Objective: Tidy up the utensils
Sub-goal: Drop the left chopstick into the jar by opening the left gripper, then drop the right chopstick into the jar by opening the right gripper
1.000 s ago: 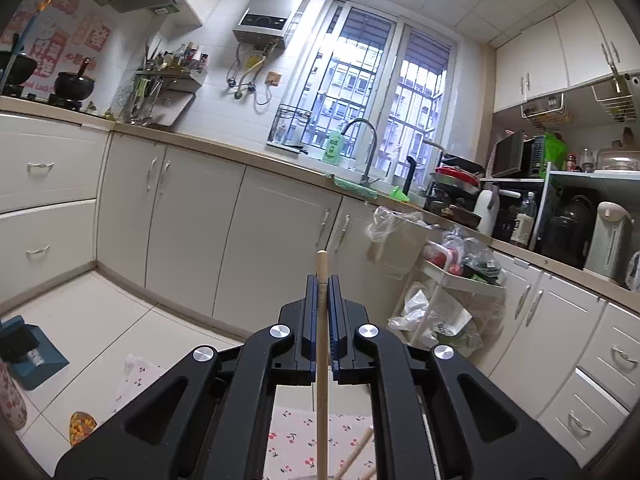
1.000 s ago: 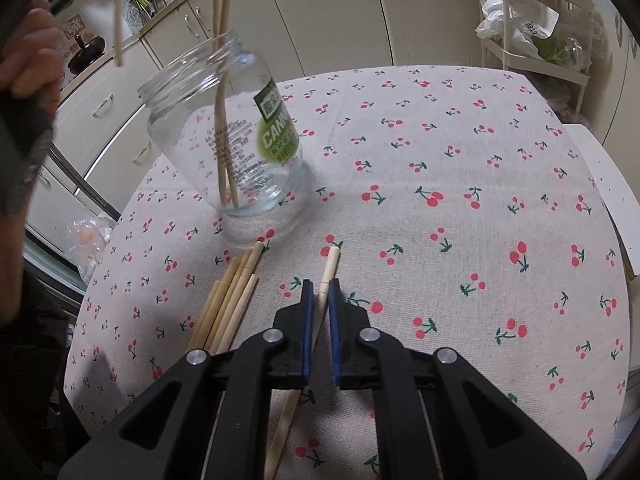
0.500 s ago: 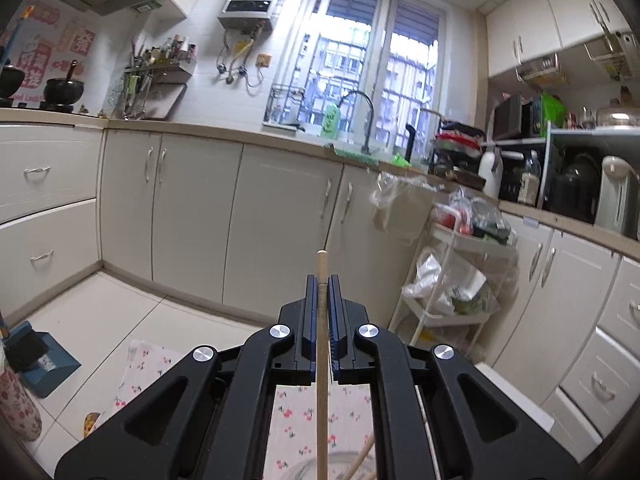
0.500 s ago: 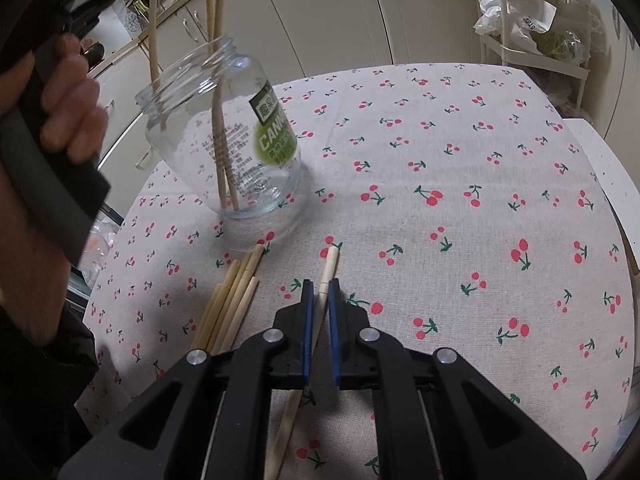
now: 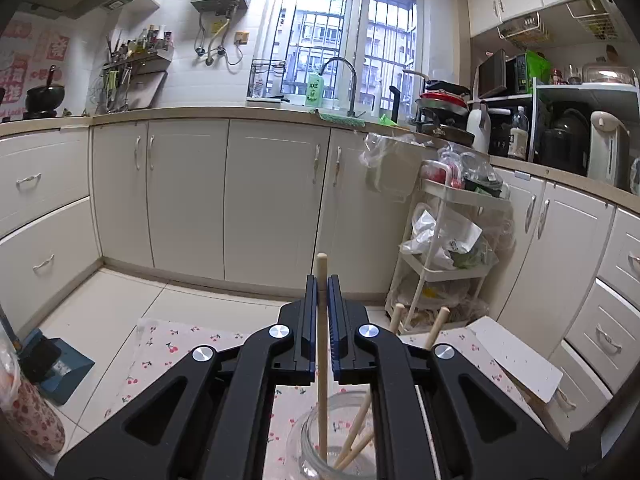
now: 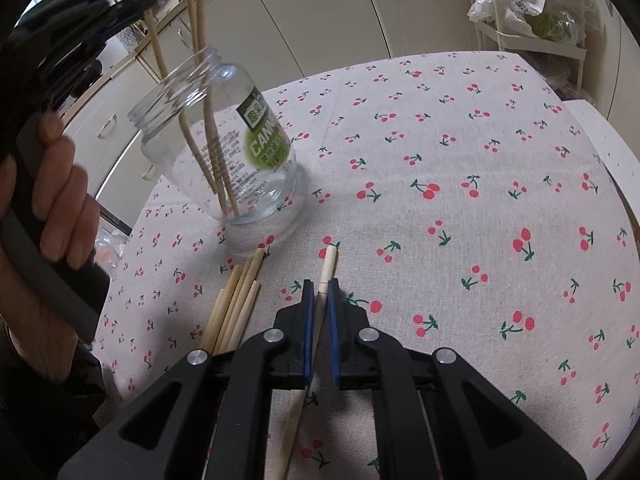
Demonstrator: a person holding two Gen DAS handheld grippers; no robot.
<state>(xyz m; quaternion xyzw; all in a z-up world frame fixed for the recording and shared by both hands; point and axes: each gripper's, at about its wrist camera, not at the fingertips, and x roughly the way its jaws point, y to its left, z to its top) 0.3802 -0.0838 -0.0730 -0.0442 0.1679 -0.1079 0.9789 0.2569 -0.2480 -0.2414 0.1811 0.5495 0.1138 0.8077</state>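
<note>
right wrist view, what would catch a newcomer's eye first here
The glass jar at the table's left, with chopsticks in it, stands out on the cherry-print cloth. The left gripper lowers one more chopstick into it, while the right gripper pinches another beside a loose bundle.

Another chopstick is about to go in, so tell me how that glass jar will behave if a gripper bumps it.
The glass jar looks tall for its base and nearly empty, so a knock near the rim would probably tip it. It holds only thin chopsticks, likely too little weight to steady it. Its round wall suggests it would roll across the cherry tablecloth and could crack.
</note>
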